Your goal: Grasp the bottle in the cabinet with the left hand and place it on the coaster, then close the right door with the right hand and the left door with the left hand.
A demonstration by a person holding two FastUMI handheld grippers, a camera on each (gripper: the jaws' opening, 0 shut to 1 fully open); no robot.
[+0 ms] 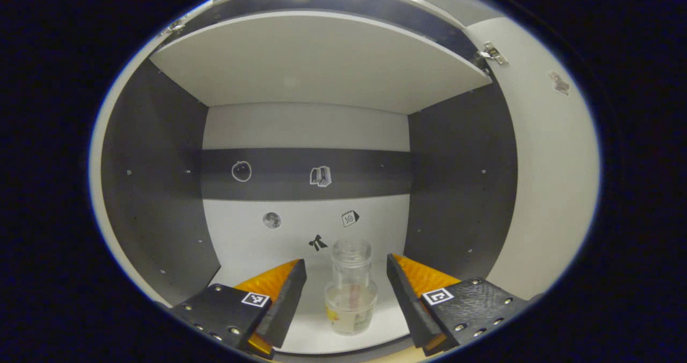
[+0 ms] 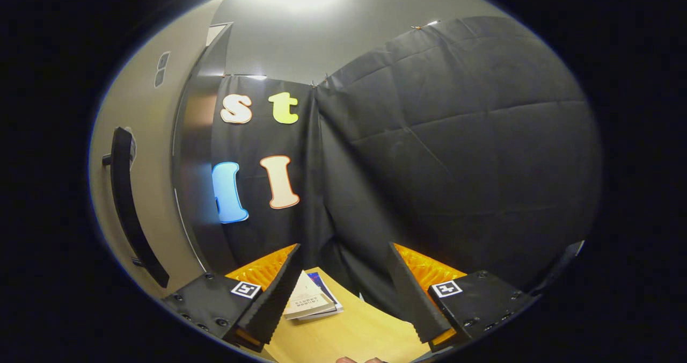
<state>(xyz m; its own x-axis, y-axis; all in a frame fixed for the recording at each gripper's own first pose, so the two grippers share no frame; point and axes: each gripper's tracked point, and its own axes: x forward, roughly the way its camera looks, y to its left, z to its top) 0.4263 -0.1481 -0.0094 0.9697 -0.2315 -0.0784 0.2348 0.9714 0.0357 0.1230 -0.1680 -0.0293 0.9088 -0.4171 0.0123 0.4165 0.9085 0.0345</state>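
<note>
1. The small clear glass bottle, with a little pale liquid in its base, stands upright on the white floor of the open cabinet, close to the front edge of that floor and well forward of the back wall with its small stickers.
2. The left tongs are spread wide, one finger on each side of the bottle; neither finger touches the glass, so nothing is gripped yet.
3. I judge the task to be at its very start: the reach into the cabinet is under way, but the grasp, the carry to the coaster and both door closings are all left to do.
4. The right tongs are also spread and hold nothing. They hang above the pale wooden counter, pointing at the booth's black cloth wall.
5. The left gripper view gives the cabinet's inside: dark side walls, a white shelf overhead, and a metal hinge at the upper right where a pale door stands open.
6. The right gripper view gives what the left does not: a pale cabinet door with a long black handle at the left, standing open, and a few booklets lying on the counter between the fingers.
7. The coaster's place I cannot tell.
</note>
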